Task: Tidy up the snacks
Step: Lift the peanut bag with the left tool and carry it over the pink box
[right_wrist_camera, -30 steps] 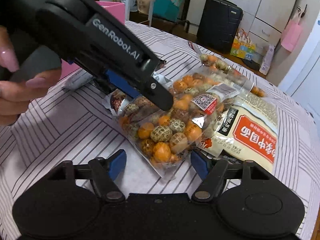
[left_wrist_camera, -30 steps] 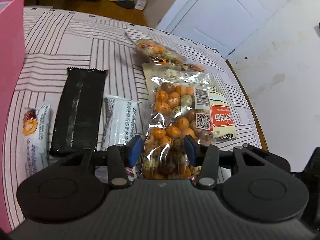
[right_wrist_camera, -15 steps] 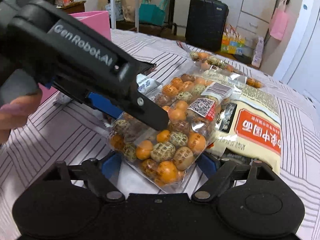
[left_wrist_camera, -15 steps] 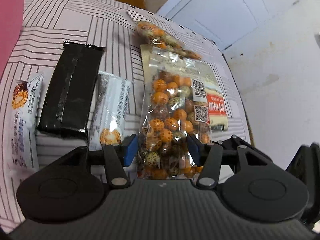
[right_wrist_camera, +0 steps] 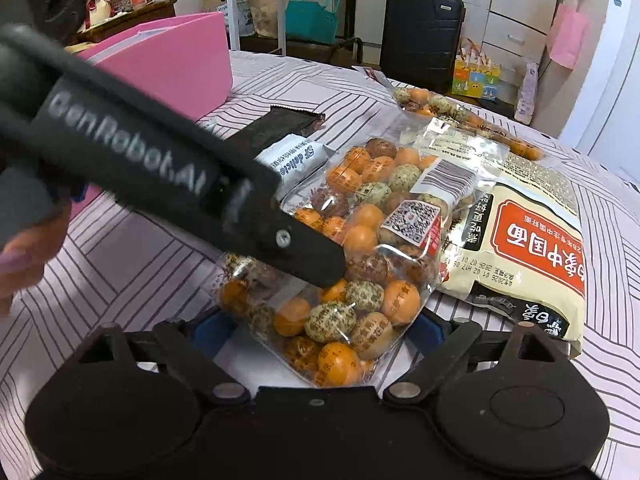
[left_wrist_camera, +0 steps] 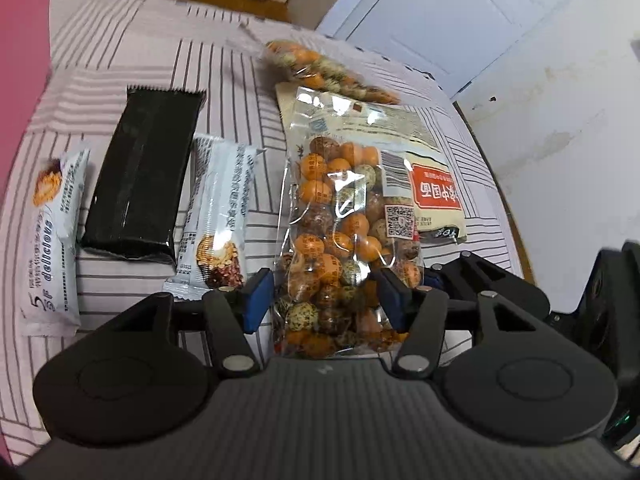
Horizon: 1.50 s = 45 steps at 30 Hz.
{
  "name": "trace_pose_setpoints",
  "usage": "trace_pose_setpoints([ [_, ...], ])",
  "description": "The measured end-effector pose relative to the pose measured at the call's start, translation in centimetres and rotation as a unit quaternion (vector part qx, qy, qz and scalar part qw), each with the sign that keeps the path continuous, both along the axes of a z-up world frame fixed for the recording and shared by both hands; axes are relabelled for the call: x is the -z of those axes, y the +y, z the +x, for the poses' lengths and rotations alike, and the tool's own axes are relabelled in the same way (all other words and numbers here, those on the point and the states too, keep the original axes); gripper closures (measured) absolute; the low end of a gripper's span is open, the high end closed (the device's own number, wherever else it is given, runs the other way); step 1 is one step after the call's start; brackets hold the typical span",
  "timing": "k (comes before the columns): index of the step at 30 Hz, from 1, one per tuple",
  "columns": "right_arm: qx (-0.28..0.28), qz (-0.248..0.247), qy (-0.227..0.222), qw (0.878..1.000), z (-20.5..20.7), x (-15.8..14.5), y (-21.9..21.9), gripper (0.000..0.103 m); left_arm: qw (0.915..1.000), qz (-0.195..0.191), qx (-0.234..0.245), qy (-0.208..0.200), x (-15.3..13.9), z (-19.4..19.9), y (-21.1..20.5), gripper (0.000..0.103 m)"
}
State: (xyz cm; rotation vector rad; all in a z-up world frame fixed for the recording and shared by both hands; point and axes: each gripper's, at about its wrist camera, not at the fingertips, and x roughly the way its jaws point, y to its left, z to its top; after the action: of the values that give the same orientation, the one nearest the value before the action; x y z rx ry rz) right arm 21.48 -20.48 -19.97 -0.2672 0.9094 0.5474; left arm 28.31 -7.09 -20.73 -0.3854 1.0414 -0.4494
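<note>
A: Left view: your left gripper jaws are opening, wider than a second ago, the bag of candy balls loose between them.

B: And the right view?

A: Your right gripper is opening wider too, straddling that bag's near end on the striped tablecloth, not gripping. The bag looks released, not yet sorted.

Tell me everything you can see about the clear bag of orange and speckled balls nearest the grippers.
The clear bag is crinkly see-through plastic packed with orange, brown and speckled green-white printed balls, bearing a white barcode label and a red-edged QR sticker. It lies on the striped cloth, partly overlapping a cream noodle packet. Its near end sits between the blue pads of both the left gripper and right gripper, whose jaws are opening.
</note>
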Motion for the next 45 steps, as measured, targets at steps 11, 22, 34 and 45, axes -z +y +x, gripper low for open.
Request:
trace_pose_setpoints([
  [11,0.014,-0.009,0.034,0.999,-0.6,-2.5,1.4,0.015,0.9991,0.034,0.026,-0.001,-3.2,-2.4,0.1,0.048],
  [22,0.021,-0.006,0.019,1.000,-4.1,-6.2,2.4,0.015,0.9982,0.044,0.026,-0.031,-7.3,-6.3,0.8,0.048],
  [34,-0.006,-0.018,0.006,1.000,-10.2,-12.6,4.9,0.016,0.9966,0.037,0.055,-0.048,-13.6,-12.7,3.9,0.048],
  [45,-0.039,0.002,0.000,0.999,-13.1,-17.5,9.6,0.016,0.9951,0.065,0.042,-0.062,-19.7,-17.3,8.9,0.048],
])
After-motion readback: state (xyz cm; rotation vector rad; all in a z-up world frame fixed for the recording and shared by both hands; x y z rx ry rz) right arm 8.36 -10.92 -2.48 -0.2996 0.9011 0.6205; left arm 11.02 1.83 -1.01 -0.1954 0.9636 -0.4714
